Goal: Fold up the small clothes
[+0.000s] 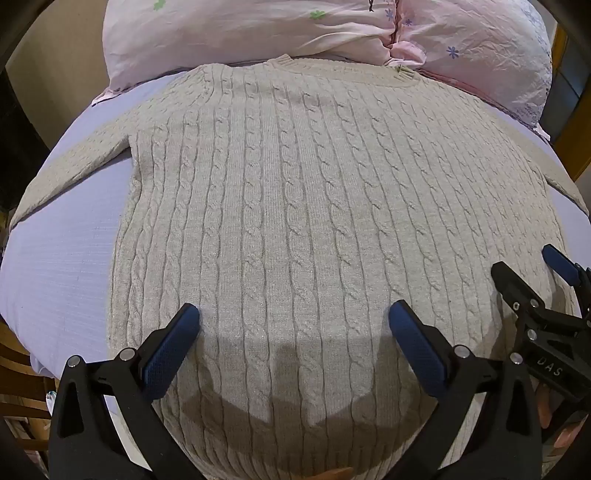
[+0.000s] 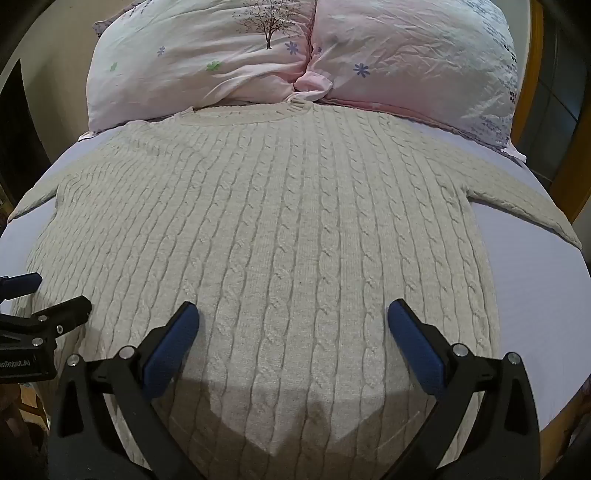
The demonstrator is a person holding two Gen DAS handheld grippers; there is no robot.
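Note:
A beige cable-knit sweater [image 1: 303,206] lies flat and spread out on a lavender sheet, neck away from me, sleeves out to both sides. It also shows in the right wrist view [image 2: 280,229]. My left gripper [image 1: 293,317] is open and empty, hovering over the sweater's lower left part. My right gripper [image 2: 293,315] is open and empty over the lower right part. The right gripper shows at the right edge of the left wrist view [image 1: 528,273], and the left gripper at the left edge of the right wrist view [image 2: 55,291].
Two pink floral pillows [image 1: 258,33] [image 2: 406,62] lie at the far edge behind the sweater's collar. The lavender sheet [image 1: 62,258] [image 2: 539,295] shows on both sides of the sweater. A wooden frame [image 1: 18,373] runs below the left edge of the bed.

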